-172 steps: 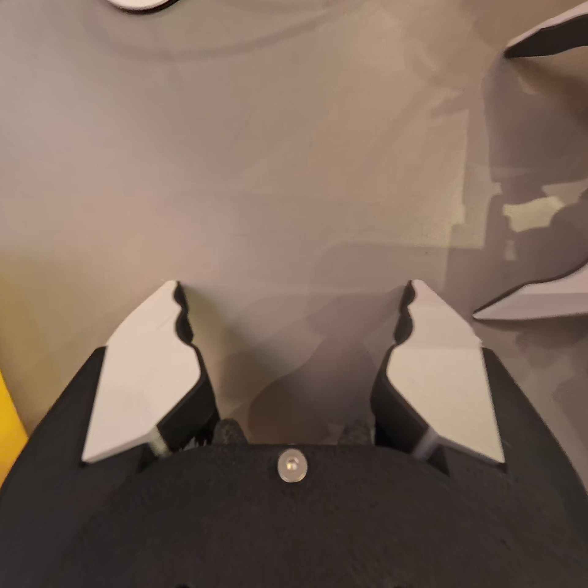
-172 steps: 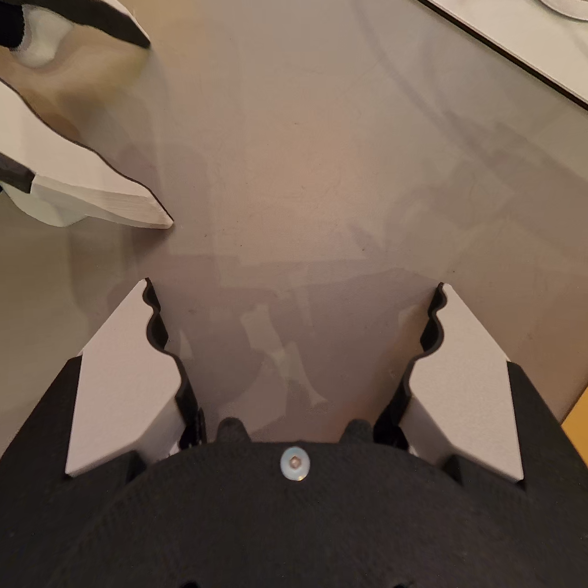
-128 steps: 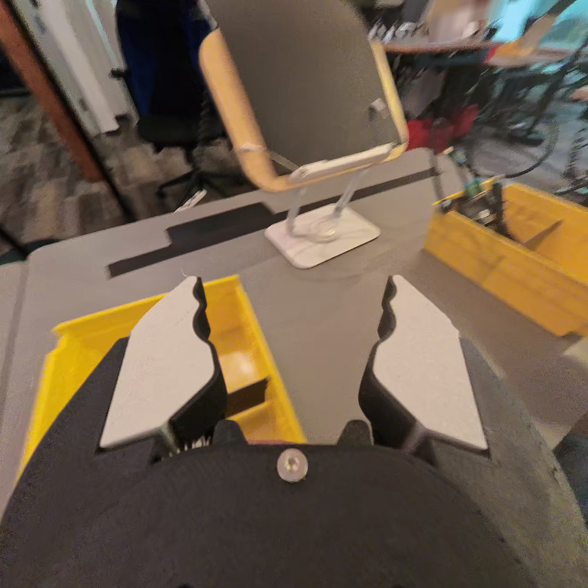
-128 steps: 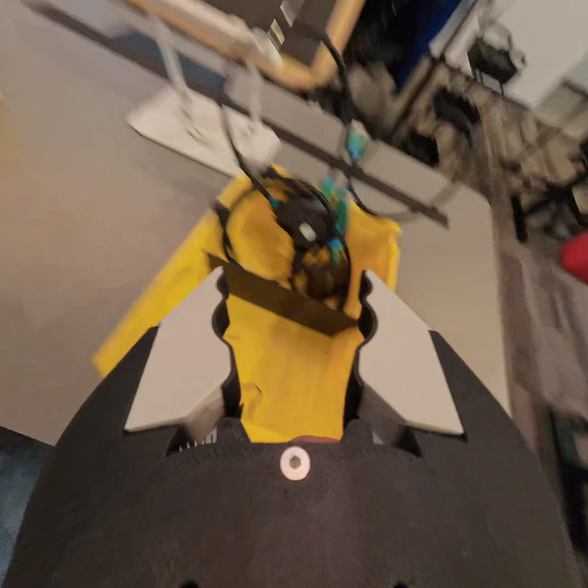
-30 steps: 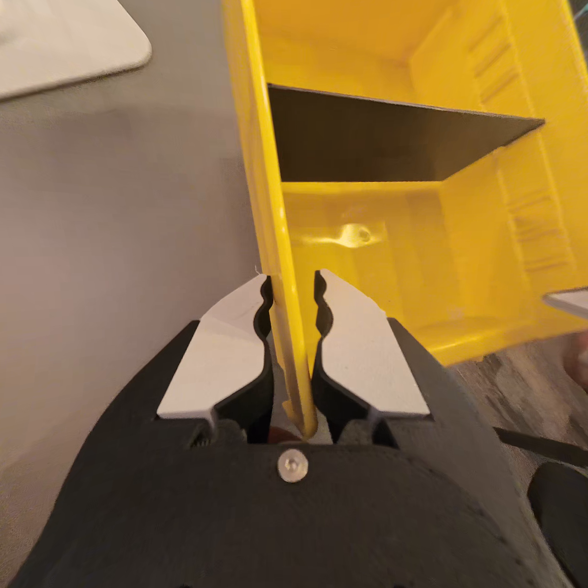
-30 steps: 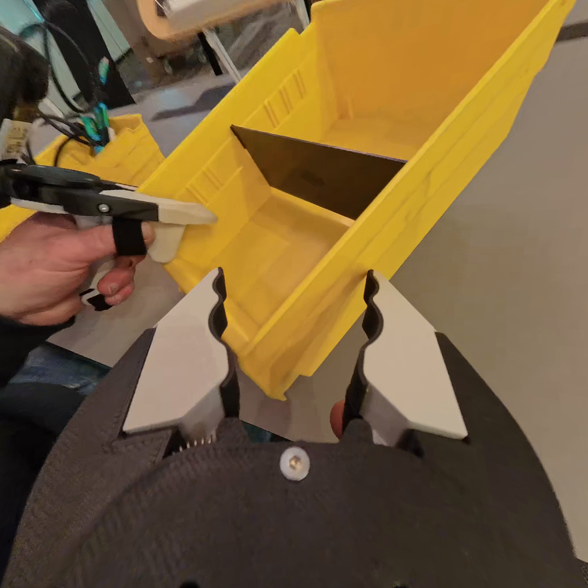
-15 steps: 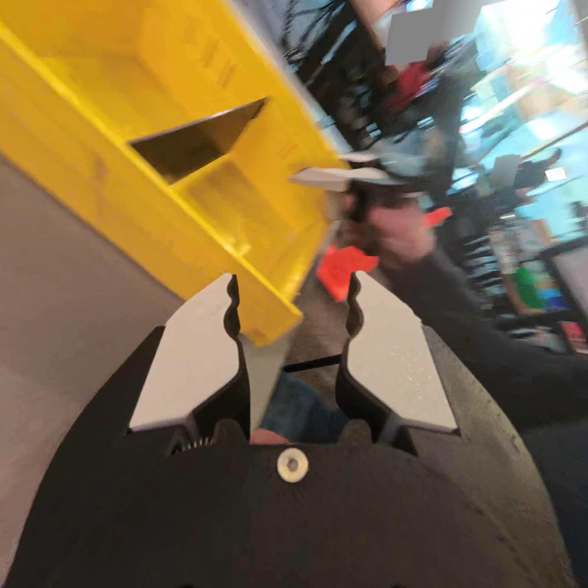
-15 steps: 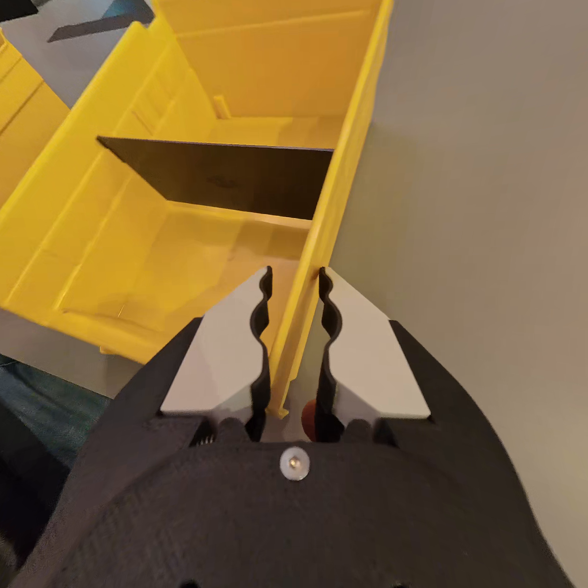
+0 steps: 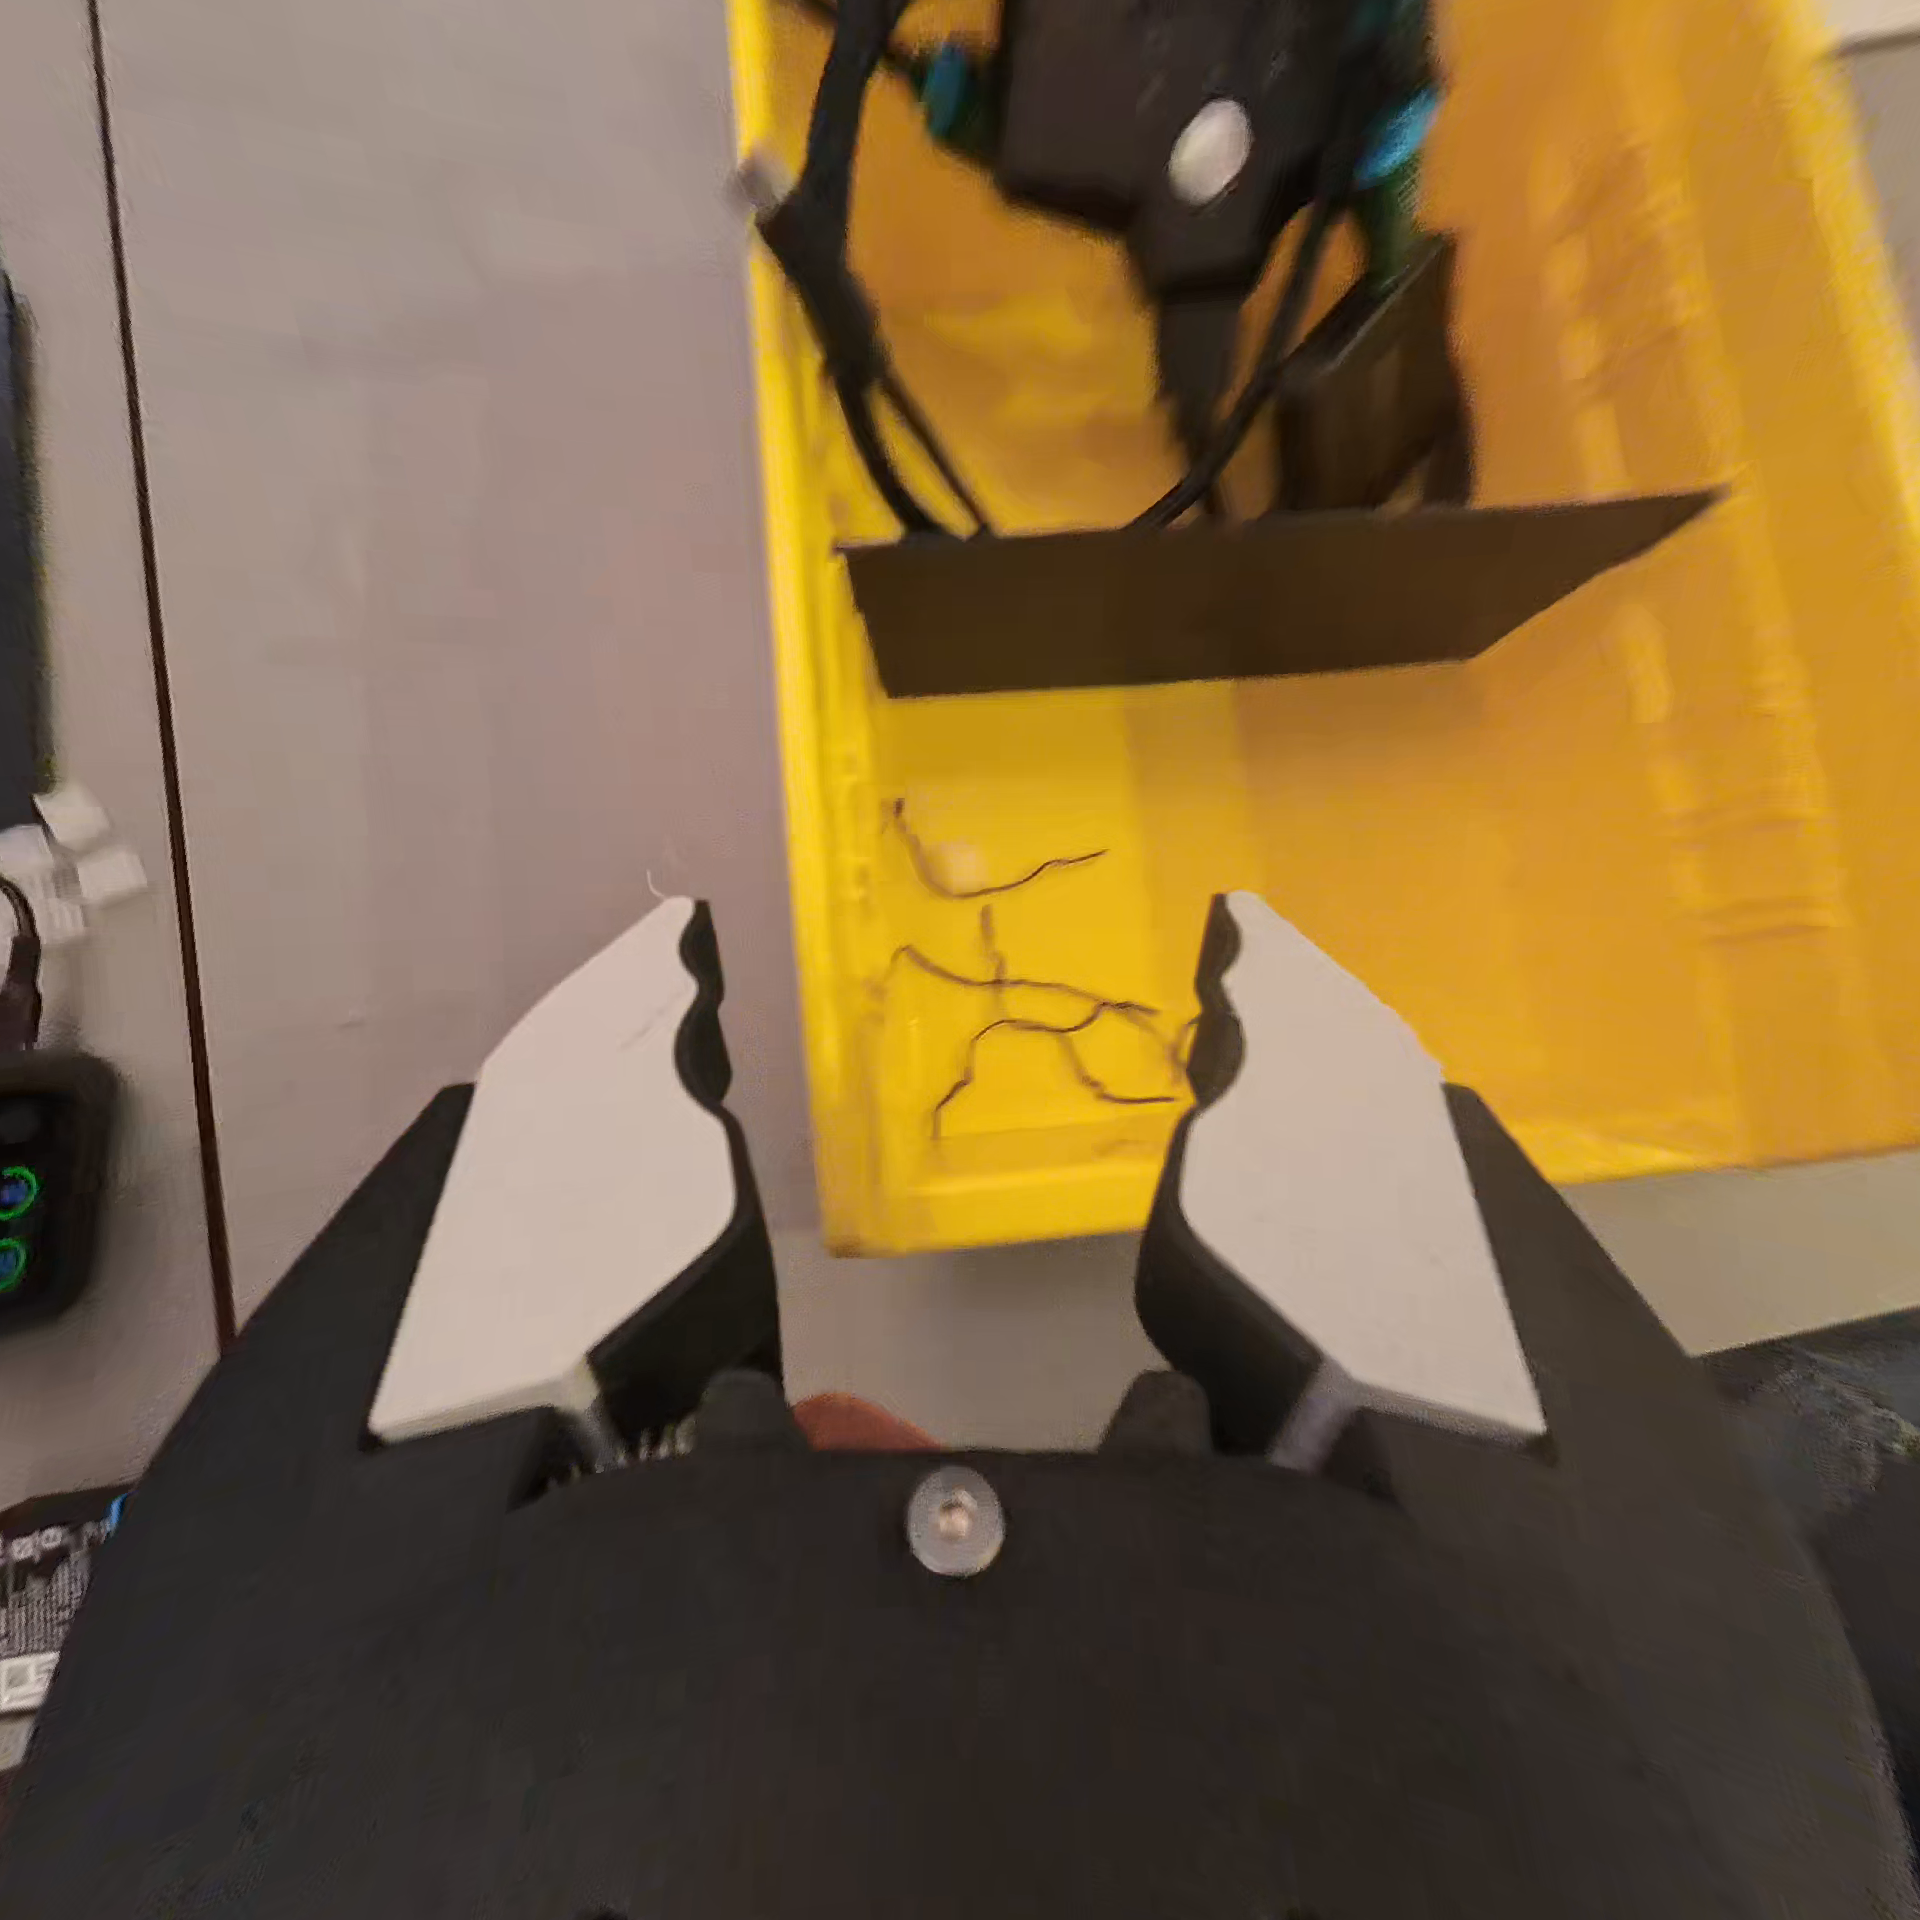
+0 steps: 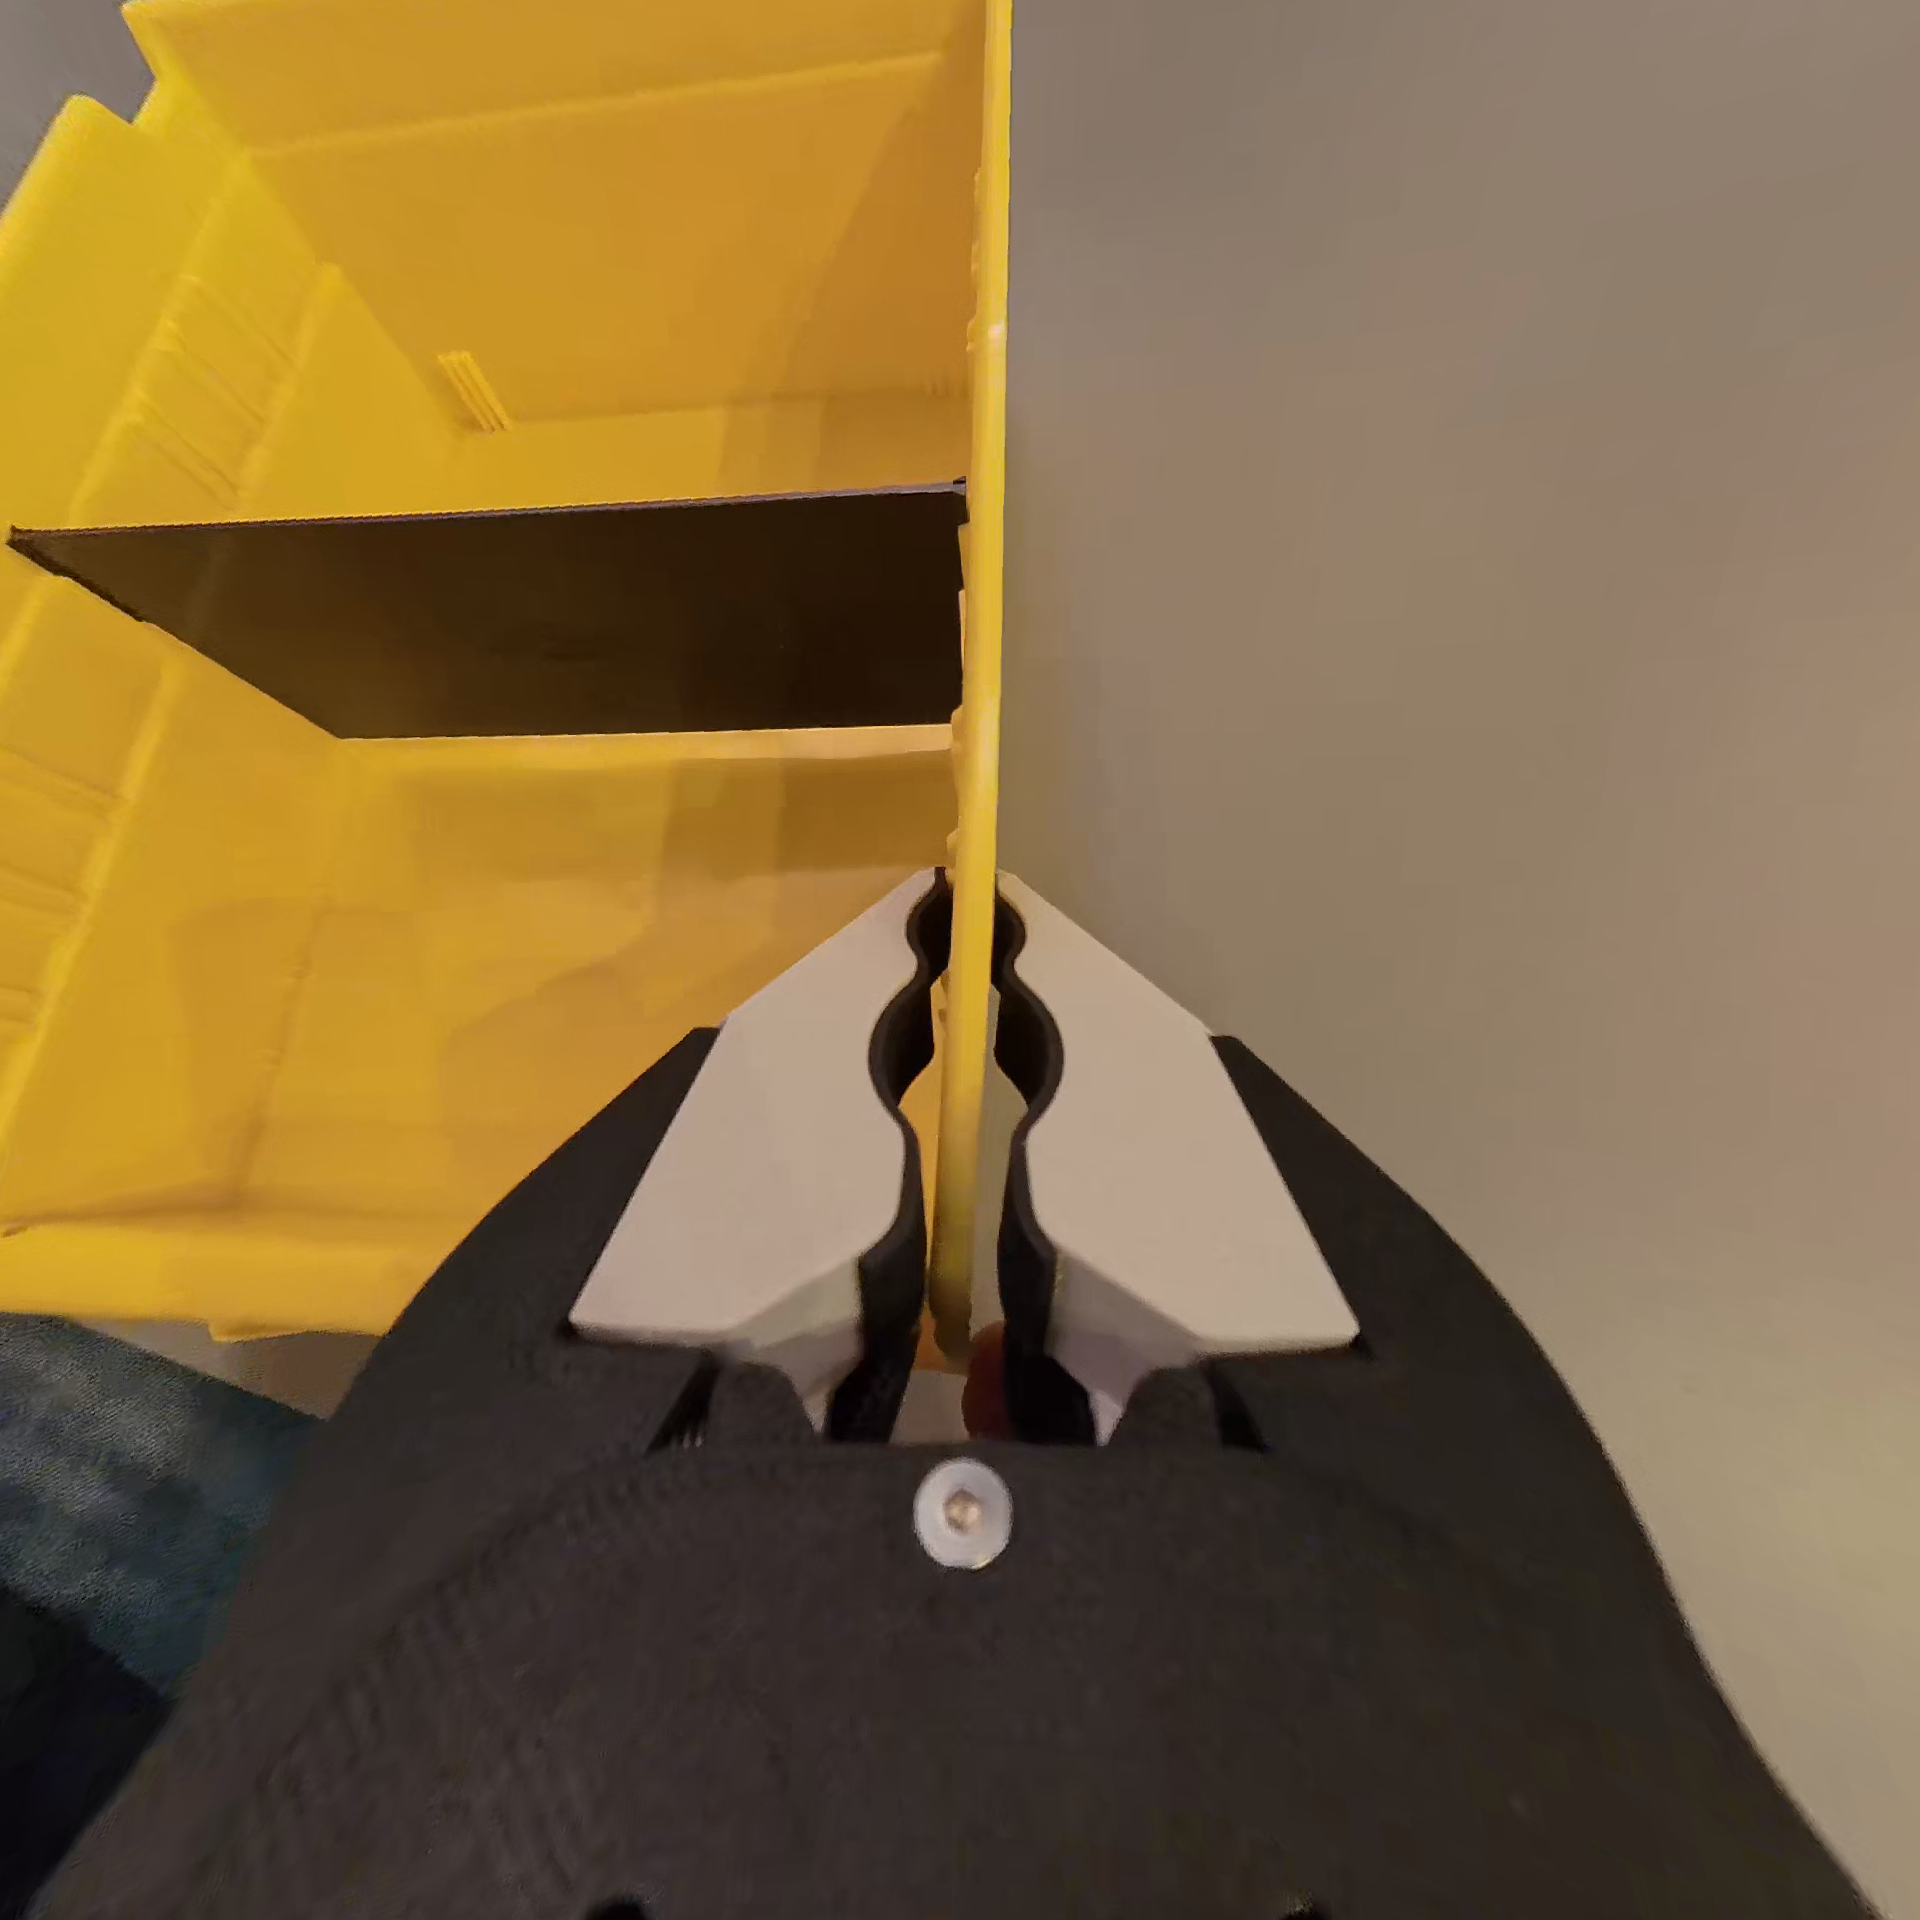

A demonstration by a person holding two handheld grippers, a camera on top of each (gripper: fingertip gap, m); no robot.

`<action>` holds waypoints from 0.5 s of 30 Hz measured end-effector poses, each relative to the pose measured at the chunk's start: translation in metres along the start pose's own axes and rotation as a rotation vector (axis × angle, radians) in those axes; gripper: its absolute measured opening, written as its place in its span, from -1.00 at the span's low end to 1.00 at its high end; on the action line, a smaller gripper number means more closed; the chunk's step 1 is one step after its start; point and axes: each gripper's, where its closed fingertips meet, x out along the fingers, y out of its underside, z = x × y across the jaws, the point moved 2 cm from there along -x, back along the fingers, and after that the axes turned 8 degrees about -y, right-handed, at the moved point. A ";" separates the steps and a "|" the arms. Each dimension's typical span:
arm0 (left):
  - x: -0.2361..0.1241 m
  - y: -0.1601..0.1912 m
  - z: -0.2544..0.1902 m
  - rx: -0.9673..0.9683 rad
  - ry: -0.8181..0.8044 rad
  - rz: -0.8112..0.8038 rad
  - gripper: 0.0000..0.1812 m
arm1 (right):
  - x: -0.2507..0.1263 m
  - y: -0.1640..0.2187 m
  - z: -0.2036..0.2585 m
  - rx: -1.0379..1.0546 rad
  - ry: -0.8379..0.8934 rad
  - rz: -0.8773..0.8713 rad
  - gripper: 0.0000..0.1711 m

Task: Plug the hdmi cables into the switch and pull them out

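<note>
Tongs first: left tongs gape wide and empty above the desk, straddling the near corner of a yellow bin. Past its black divider, around 12 to 1 o'clock, sits the blurry switch with its hdmi cables, so left looks nearer. Right tongs pinch another bin's side wall.

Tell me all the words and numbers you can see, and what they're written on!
Nothing can be read here.
Dark packet, bottom left edge of the left wrist view: white print, too blurred to read.
Small black device with green rings: no legible marks.
Yellow bin clamped by the right gripper: no writing visible.
</note>
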 end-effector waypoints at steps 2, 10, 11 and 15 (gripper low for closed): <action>0.017 0.012 0.008 -0.039 0.017 0.048 -0.05 | -0.005 0.001 -0.011 0.012 0.040 -0.011 -0.97; 0.041 0.027 0.019 -0.111 0.029 0.074 -0.95 | -0.027 0.007 -0.049 0.070 0.143 -0.036 -0.97; 0.040 0.029 0.022 -0.143 0.034 0.074 -0.95 | -0.029 0.008 -0.053 0.080 0.149 -0.040 -0.97; 0.033 0.039 0.041 -0.255 0.038 0.069 -0.95 | -0.038 0.010 -0.070 0.101 0.184 -0.055 -0.97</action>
